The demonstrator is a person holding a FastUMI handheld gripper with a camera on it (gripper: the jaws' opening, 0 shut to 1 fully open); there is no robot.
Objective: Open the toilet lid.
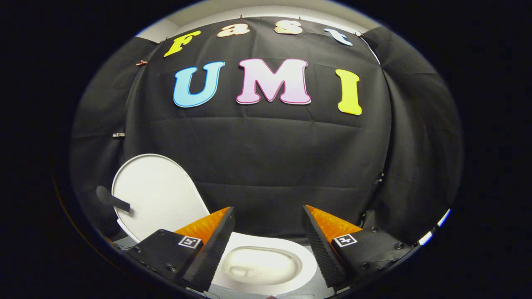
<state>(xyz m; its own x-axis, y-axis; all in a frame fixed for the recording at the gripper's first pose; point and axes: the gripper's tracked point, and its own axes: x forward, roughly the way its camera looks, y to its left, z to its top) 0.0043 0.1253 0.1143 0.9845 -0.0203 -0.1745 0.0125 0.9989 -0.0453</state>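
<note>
1. The toilet lid (156, 195) is raised, standing upright and leaning back against the black cloth wall (266, 158), up and to the left of the bowl.
2. A short dark handle (112, 199) sticks out from the lid's left edge.
3. Below it the white toilet bowl (262, 265) lies uncovered, its oval seat ring and hollow in plain sight between and just beneath the fingers.
4. The hand-held gripper (268, 232) is spread wide, its two ribbed black fingers (216, 249) with orange backs well apart, holding nothing and touching neither lid nor bowl.
</note>
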